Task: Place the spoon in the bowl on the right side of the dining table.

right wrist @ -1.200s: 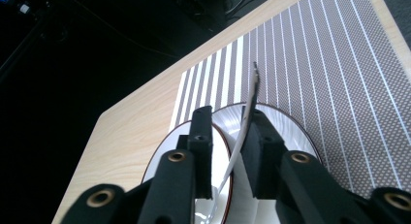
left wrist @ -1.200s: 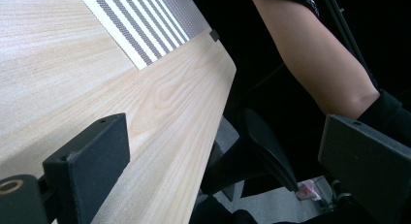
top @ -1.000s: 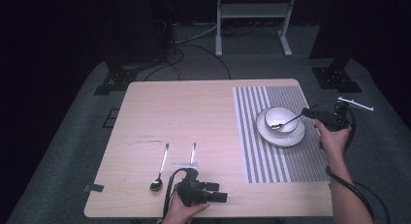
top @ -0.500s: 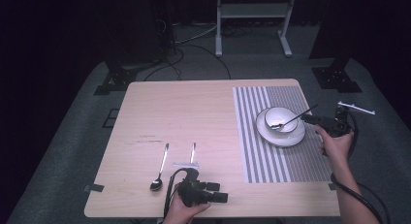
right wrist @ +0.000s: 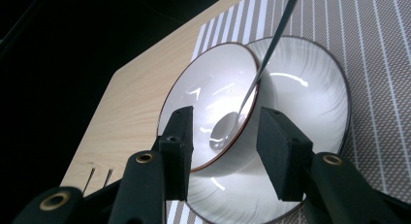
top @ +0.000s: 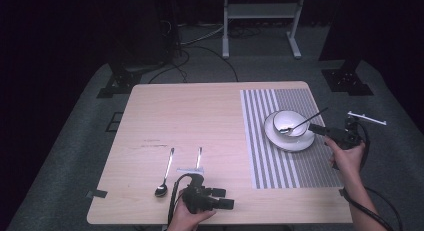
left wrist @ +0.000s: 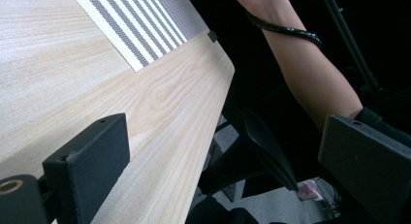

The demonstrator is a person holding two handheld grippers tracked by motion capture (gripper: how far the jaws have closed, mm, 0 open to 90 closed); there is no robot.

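Observation:
A white bowl [top: 289, 120] stands on a white plate [top: 287, 142] on the striped placemat [top: 280, 166] at the table's right. A metal spoon [top: 301, 123] rests in the bowl, its handle leaning over the rim toward the right. My right gripper [top: 314, 127] hovers just right of the plate and points at it. Its jaws have just been opening, and they stand apart with nothing between them. In the right gripper view the bowl [right wrist: 213, 88], plate [right wrist: 310, 88] and spoon [right wrist: 252, 88] lie beyond the right gripper [right wrist: 224, 117]. My left gripper [top: 227, 198] lies open at the front edge, jaws pointing right.
A loose spoon [top: 165, 173] and a second slim utensil [top: 198, 158] lie on the bare wood just behind the left gripper. The left gripper view shows the left gripper [left wrist: 228, 136], the table's front right corner [left wrist: 213, 54] and the person's forearm [left wrist: 310, 73]. A metal rack [top: 260, 11] stands beyond the table.
The right gripper has let go of the spoon handle, opened, and drawn back to the right, off the plate. The spoon stays leaning in the bowl. The left gripper has not moved.

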